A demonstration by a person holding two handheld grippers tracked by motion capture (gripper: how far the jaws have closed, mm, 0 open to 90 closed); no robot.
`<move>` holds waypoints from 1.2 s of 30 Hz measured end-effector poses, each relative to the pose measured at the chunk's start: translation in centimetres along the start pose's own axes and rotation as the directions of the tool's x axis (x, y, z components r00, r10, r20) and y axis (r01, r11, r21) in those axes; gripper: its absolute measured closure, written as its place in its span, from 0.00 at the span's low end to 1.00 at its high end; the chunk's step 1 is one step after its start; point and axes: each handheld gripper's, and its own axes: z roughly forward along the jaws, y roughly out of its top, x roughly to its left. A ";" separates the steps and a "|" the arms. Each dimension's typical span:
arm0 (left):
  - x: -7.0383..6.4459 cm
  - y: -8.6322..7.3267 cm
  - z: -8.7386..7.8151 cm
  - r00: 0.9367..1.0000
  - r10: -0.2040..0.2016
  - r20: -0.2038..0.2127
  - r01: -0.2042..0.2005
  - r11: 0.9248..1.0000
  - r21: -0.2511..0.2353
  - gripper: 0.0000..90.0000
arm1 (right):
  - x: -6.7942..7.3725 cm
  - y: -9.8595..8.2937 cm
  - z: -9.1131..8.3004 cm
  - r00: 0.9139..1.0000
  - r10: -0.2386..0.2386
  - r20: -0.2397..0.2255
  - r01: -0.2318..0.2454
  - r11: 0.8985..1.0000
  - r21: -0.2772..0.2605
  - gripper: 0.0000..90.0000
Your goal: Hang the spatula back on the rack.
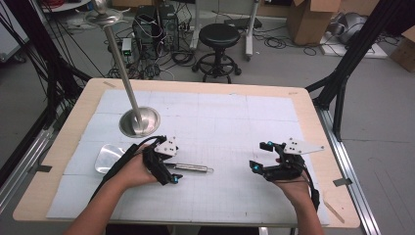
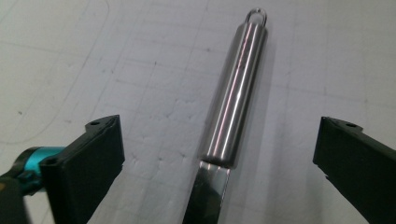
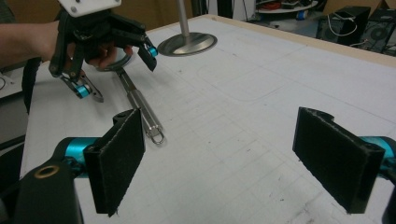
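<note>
Spatula (image 1: 147,164): steel, lying flat on the white mat at about 8 o'clock of the table (image 1: 313,122); blade end at 9 o'clock, tubular handle with hanging loop pointing to 3 o'clock.
Spatula blade: partly hidden under the left hand, so its shape is hard to judge; possibly a broad flat scoop.
Left gripper (image 1: 164,161): poised over the handle, jaws spread wide, one on each side of it, touching nothing; whether it hovers or rests on the mat, cannot tell.
Stand (image 1: 139,121): round steel base with a tall slanted pole, at 11 o'clock from the left gripper, just beside the spatula blade.
Right gripper (image 1: 262,156): at 4 o'clock of the table, well apart from the spatula, jaws wide apart, empty.
</note>
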 end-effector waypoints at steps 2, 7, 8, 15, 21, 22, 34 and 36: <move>0.1 -0.1 0.2 1.000 -0.016 0.007 0.016 1.000 0.013 0.05 | 0.0 0.0 0.1 1.000 -0.003 0.001 0.003 1.000 0.003 0.18; 0.5 -0.2 0.4 0.999 -0.038 0.022 0.037 0.998 0.045 0.11 | 0.0 -0.1 0.3 1.000 -0.004 -0.003 0.004 1.000 0.014 0.18; 0.6 -0.2 0.4 0.999 -0.034 0.025 0.033 0.998 0.047 0.13 | 0.0 -0.1 0.3 1.000 -0.004 -0.005 0.004 1.000 0.017 0.18; 0.7 0.2 1.1 0.998 -0.030 0.059 0.023 0.993 0.114 0.29 | -0.1 -0.1 0.5 1.000 -0.003 -0.006 0.003 1.000 0.026 0.18; 0.8 1.0 1.4 0.996 -0.032 0.089 0.019 0.988 0.150 0.43 | 0.0 -0.2 0.6 1.000 -0.002 -0.006 0.002 0.999 0.036 0.18; 0.8 0.9 1.4 0.995 -0.035 0.090 0.021 0.988 0.151 0.43 | 0.0 -0.2 0.6 1.000 -0.001 -0.007 0.002 0.999 0.035 0.18; 0.4 1.5 1.2 0.995 -0.030 0.095 0.012 0.983 0.184 0.65 | 0.2 -0.2 0.9 1.000 -0.010 -0.006 0.010 0.999 0.052 0.19; 0.4 1.5 1.1 0.995 -0.029 0.098 0.011 0.983 0.185 0.68 | 0.2 -0.2 0.9 1.000 -0.012 -0.004 0.012 0.999 0.053 0.19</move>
